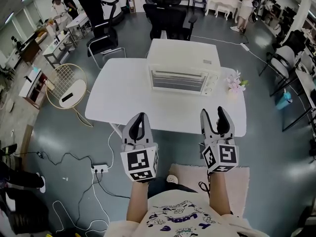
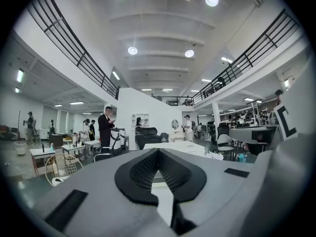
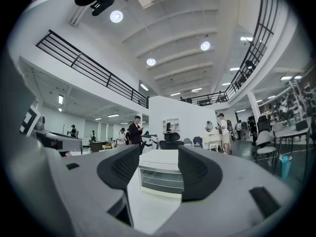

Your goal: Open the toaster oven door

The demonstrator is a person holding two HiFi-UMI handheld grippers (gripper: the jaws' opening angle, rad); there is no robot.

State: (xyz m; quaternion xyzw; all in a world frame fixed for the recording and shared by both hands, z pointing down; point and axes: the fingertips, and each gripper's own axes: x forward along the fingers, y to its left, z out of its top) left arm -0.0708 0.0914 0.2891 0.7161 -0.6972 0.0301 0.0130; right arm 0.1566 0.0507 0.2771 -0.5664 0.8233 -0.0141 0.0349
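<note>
Both grippers are held low in front of the person, short of the table's near edge, touching nothing. Left gripper (image 1: 141, 116): jaws tip to tip, nothing between them. Right gripper (image 1: 214, 113): jaws spread, empty. Its own view frames the oven between the jaws, well off.

Table (image 1: 118, 102): white, near half bare. Toaster oven (image 1: 183, 73) sits at the back middle, front facing the person, door closed, knobs on its right side. Small pink flowers (image 1: 236, 82) stand just right of it, near the table's right edge.

Step in hand, my read: reach in and get on the door. The right gripper is the obvious pick, since its jaws are spread. It looks like a drop-down door with a low hinge, so take the top edge mid-width and pull out and down in an arc. A straight tug would likely drag the oven toward the near edge. The handle is too small to make out. The left gripper could press on the oven top to steady it.

Room: the bare table in front looks like enough for the door to swing down. Keep the right arm's path left of the flowers. Black office chair (image 1: 168, 16) sits behind the table and a wire-frame chair (image 1: 64, 85) is off to the left, neither in the way. Power strip (image 1: 100, 168) and cable lie on the floor to the person's left. Mind them if stepping in.
</note>
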